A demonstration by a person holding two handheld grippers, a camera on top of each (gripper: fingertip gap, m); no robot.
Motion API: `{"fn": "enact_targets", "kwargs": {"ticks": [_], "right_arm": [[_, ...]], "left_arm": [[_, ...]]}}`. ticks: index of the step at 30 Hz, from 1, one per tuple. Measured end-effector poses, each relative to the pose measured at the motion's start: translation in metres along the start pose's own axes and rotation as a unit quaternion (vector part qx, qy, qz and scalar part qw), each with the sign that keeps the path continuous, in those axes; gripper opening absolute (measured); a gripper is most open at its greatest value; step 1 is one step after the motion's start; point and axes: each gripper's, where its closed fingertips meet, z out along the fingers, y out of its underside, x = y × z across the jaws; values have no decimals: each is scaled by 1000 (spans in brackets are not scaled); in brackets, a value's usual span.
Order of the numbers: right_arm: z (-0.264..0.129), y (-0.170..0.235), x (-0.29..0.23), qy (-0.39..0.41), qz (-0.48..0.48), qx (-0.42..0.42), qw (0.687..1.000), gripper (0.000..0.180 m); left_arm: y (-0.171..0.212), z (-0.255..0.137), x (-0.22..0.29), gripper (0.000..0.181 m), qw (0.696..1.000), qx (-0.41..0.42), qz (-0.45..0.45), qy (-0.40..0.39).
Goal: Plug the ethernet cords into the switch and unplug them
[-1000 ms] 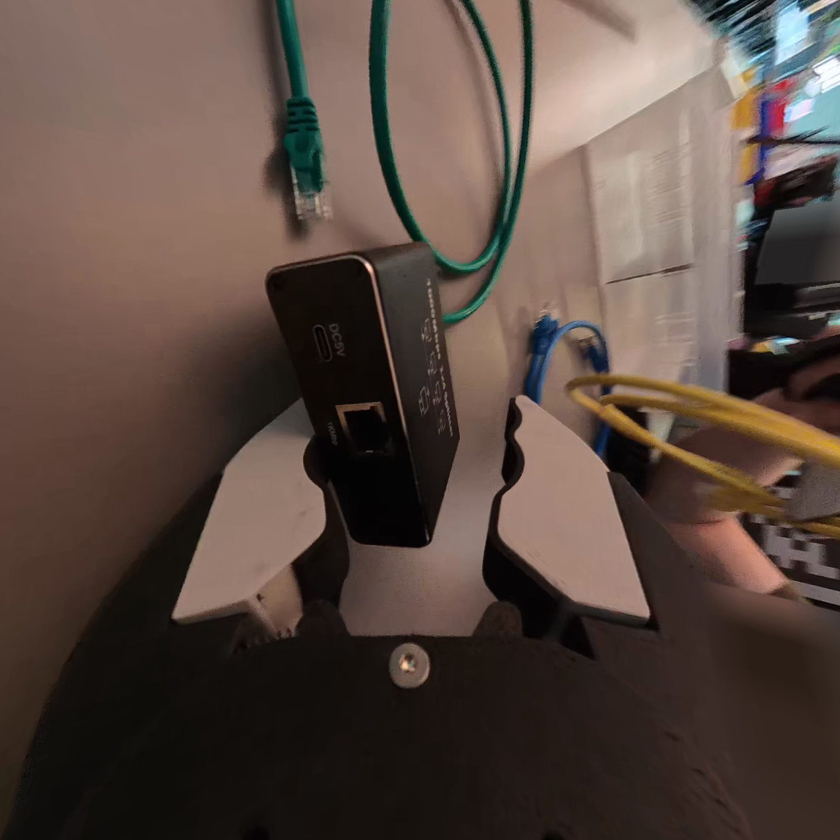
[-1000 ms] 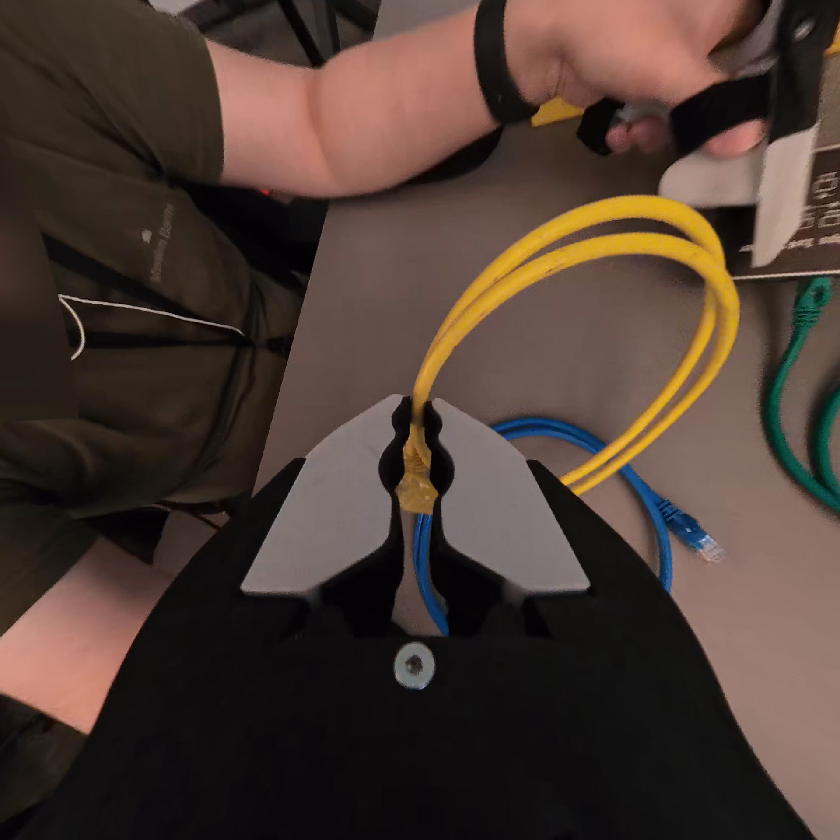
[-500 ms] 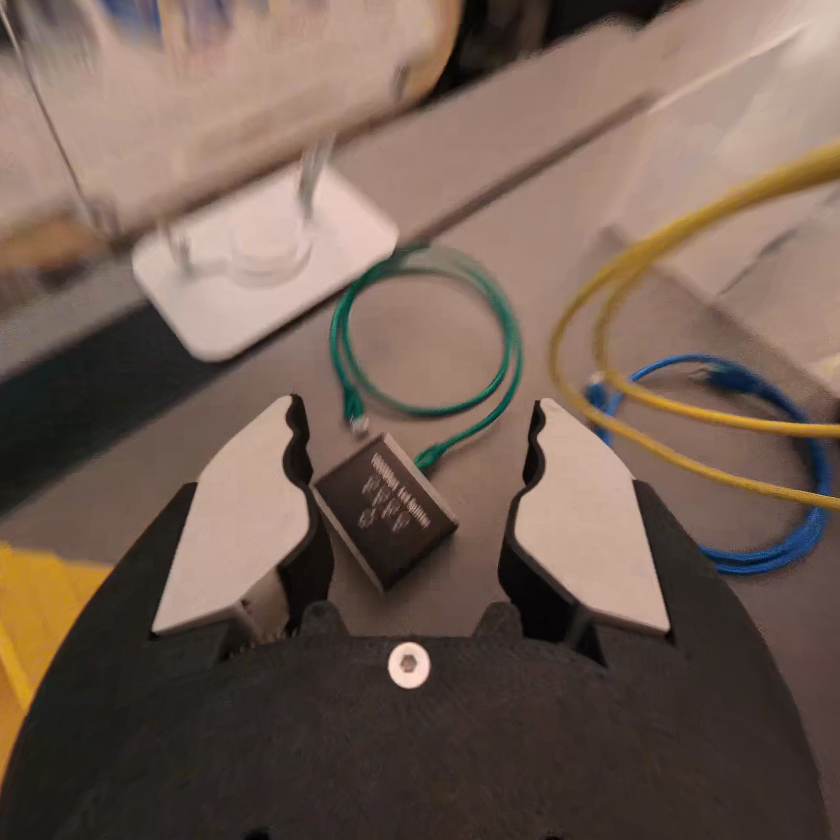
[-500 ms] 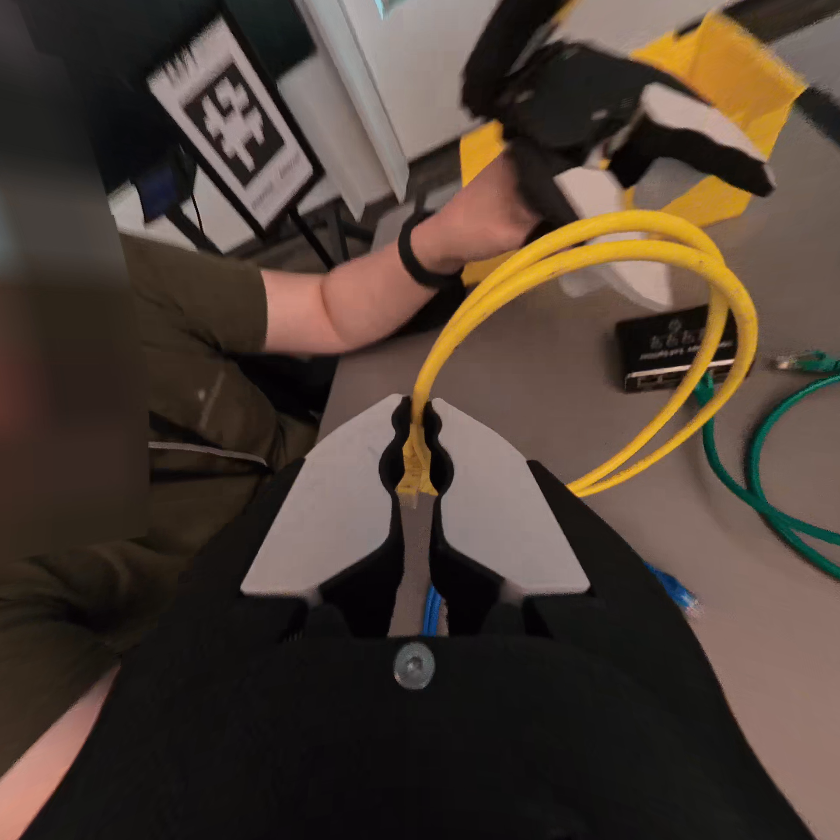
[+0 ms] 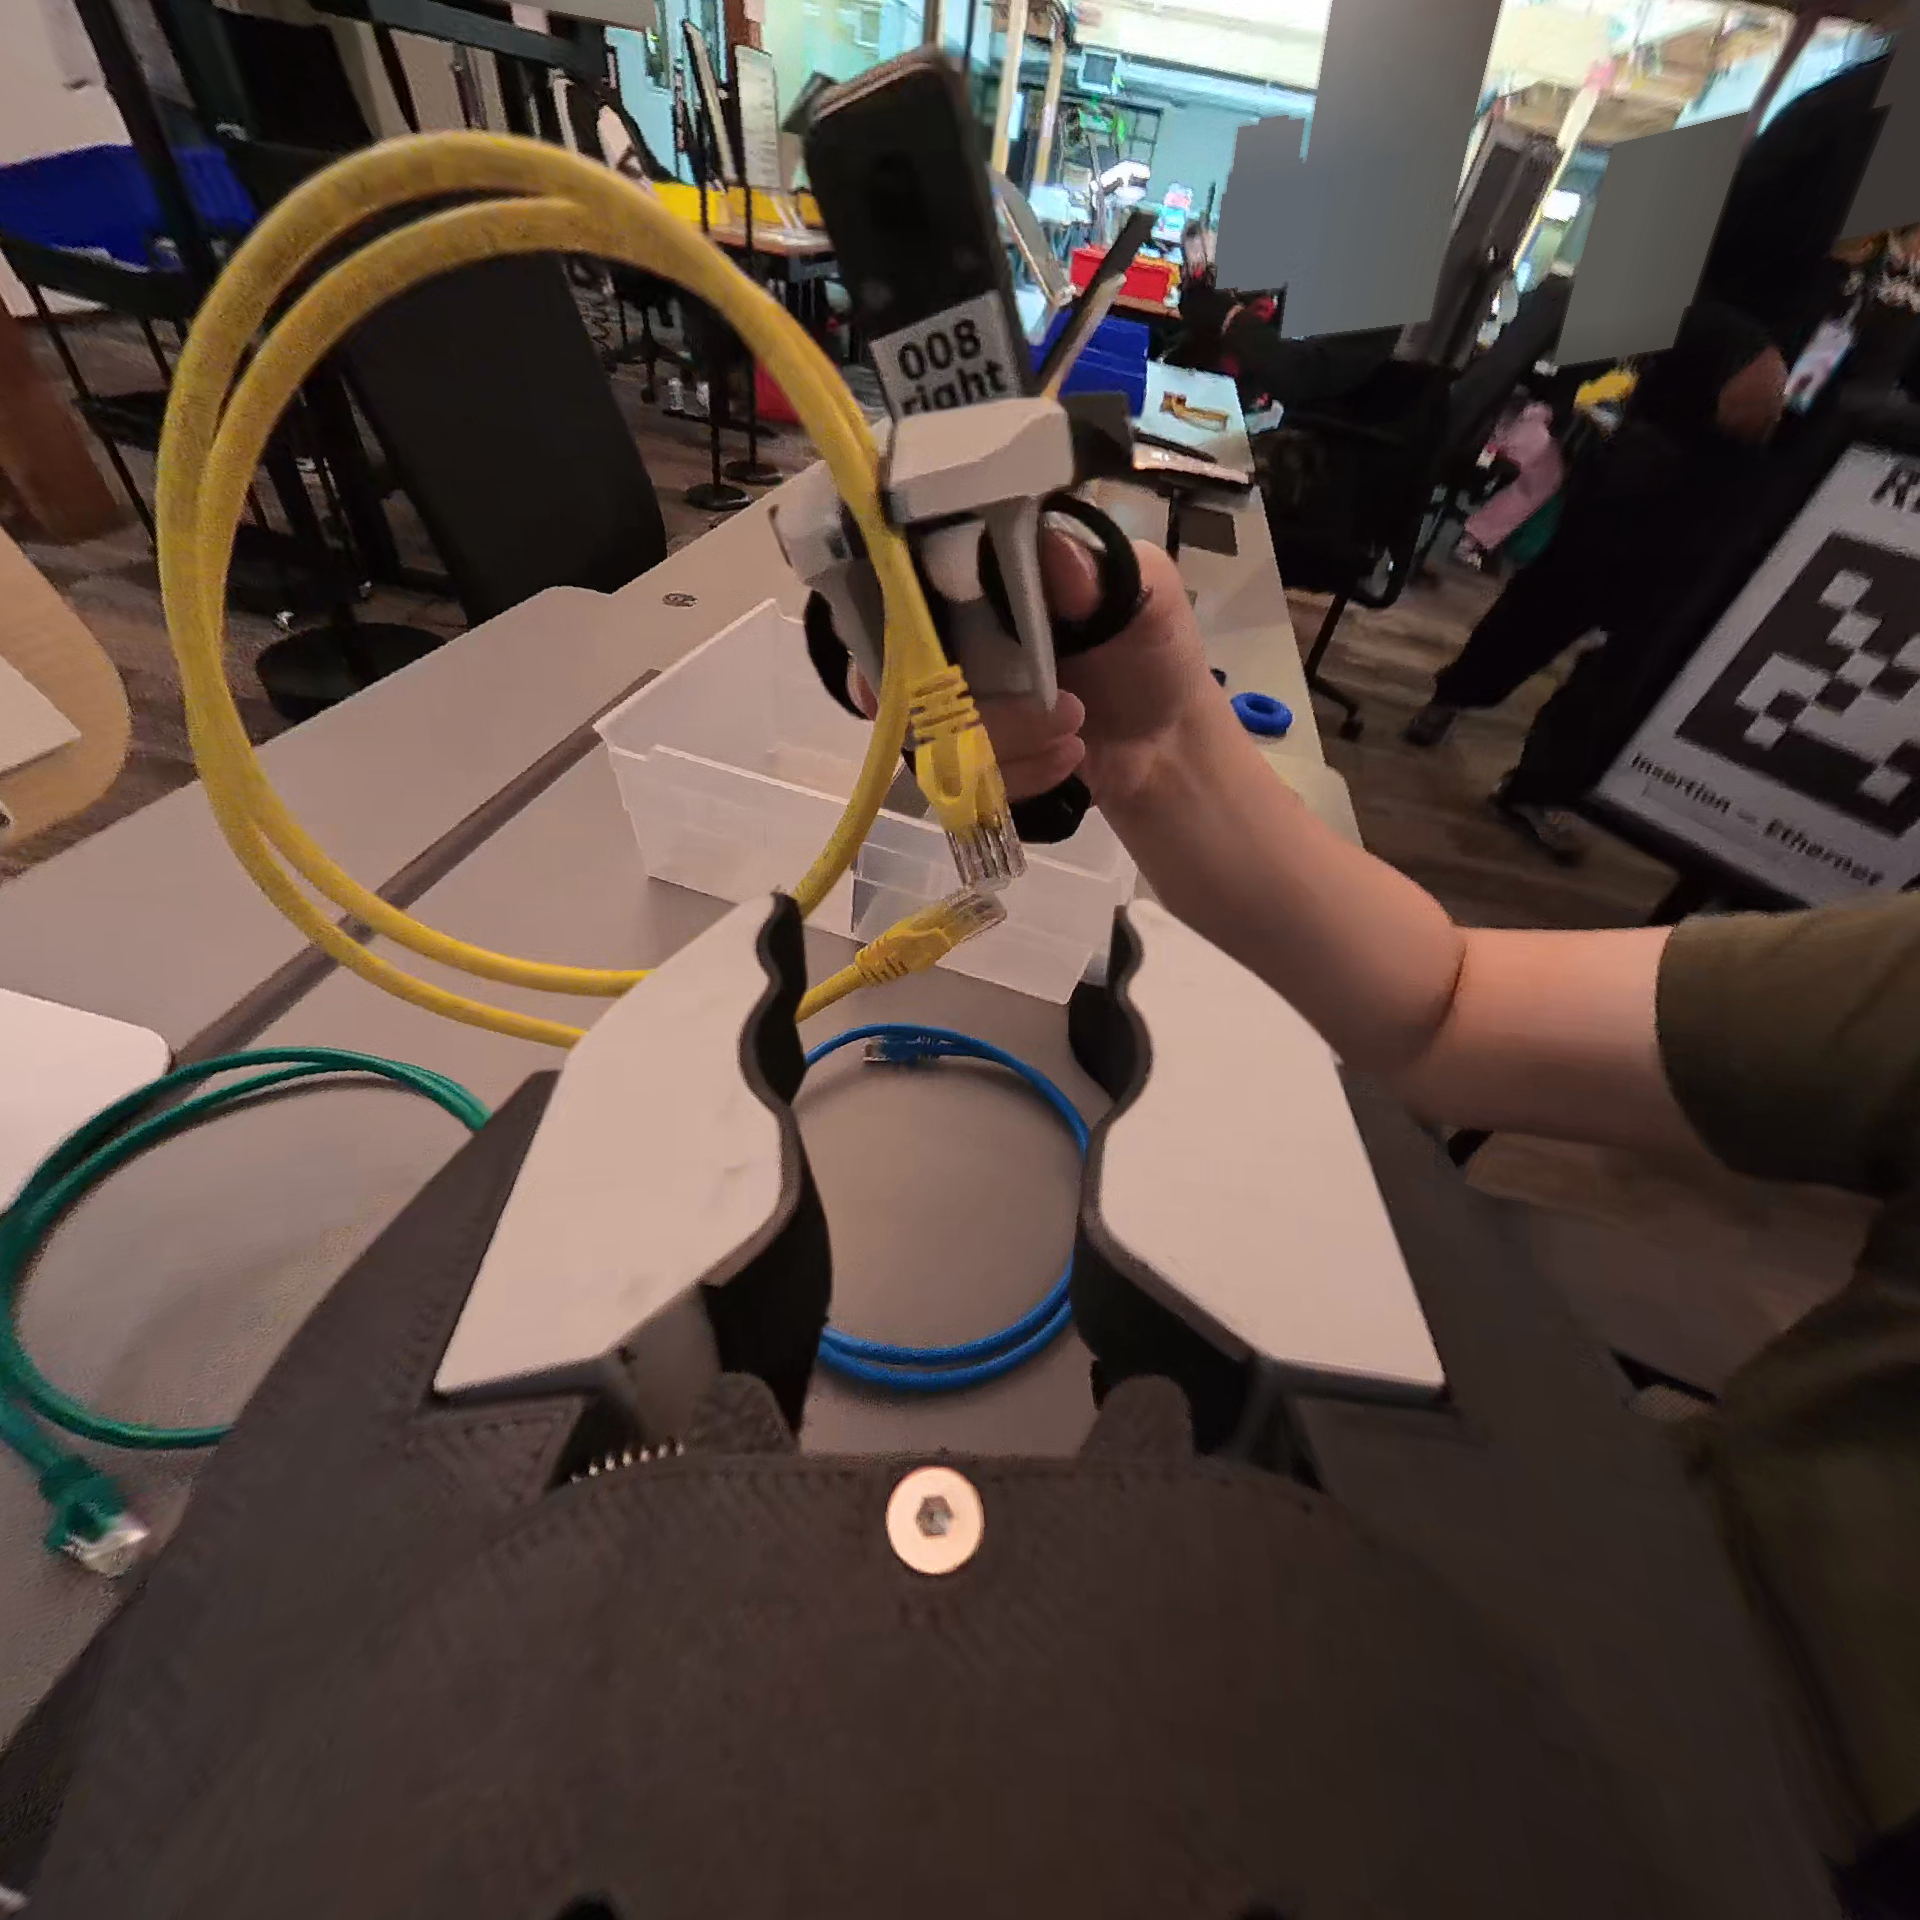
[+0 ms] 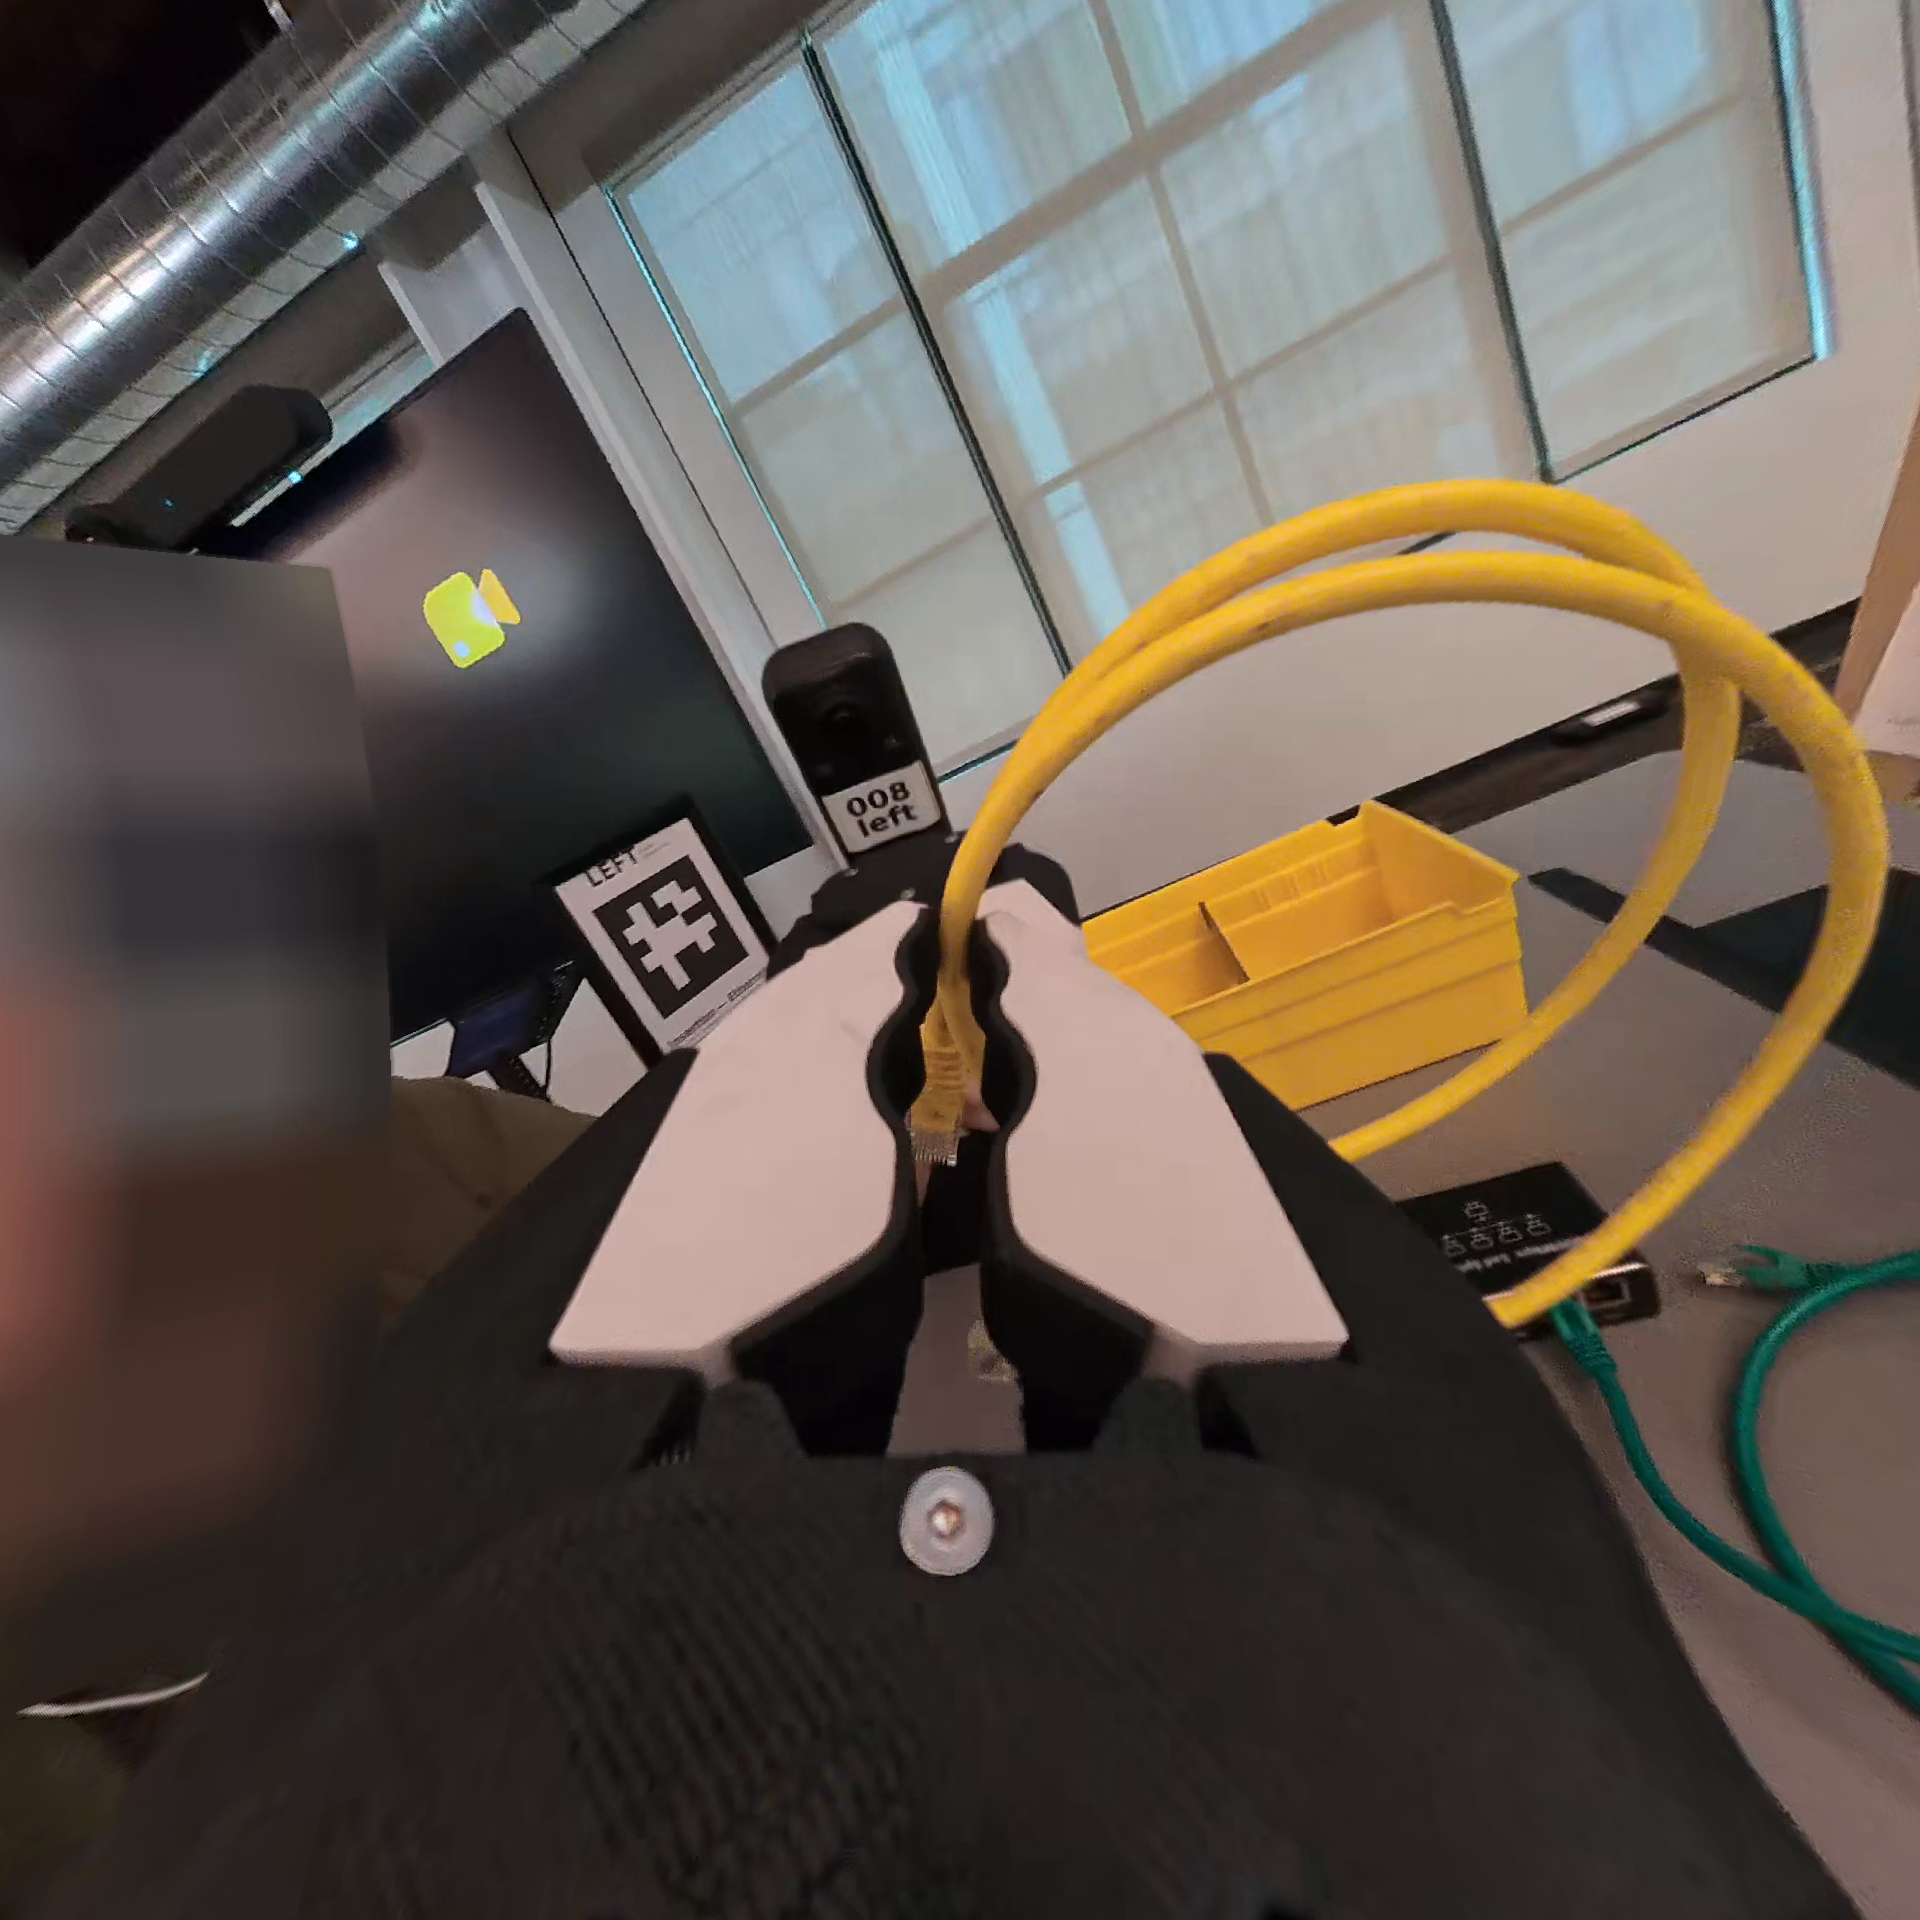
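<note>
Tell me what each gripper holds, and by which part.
The right gripper grips the yellow ethernet cord by the boot just behind its plug. The left gripper is open, holding nothing.

Your left gripper [image 5: 951, 997] and right gripper [image 6: 948, 971] each have a black ribbed body, a silver screw at centre, and pale grey fingers [image 5: 665, 1164] with wavy black pads. You wear an olive short sleeve [image 5: 1787, 1049].
</note>
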Motion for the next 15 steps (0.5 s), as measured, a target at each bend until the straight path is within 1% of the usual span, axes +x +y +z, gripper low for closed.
{"fn": "enact_targets", "kwargs": {"ticks": [1, 4, 9, 11, 12, 13, 14, 15], "right_arm": [[1, 0, 0, 3, -4, 3, 1000, 6], [5, -2, 2, 12, -14, 18, 1000, 5], [11, 1, 6, 16, -20, 26, 999, 5], [14, 4, 8, 17, -22, 23, 999, 5], [16, 6, 9, 18, -24, 20, 999, 5], [17, 8, 9, 15, -27, 16, 999, 5], [18, 9, 7, 8, -31, 17, 999, 6], [18, 7, 6, 3, -32, 22, 999, 6]], "left_arm": [[-1, 2, -1, 52, 1000, 6, -14, 1], [1, 5, -2, 34, 999, 12, -40, 0], [5, 11, -3, 35, 998, 10, -55, -1], [3, 14, -2, 35, 996, 28, -77, 20], [2, 14, 0, 32, 994, 37, -93, 36], [0, 14, 1, 20, 992, 49, -106, 53], [-2, 12, 1, 13, 989, 59, -115, 65], [-4, 11, 0, 12, 988, 65, -120, 71]]}}
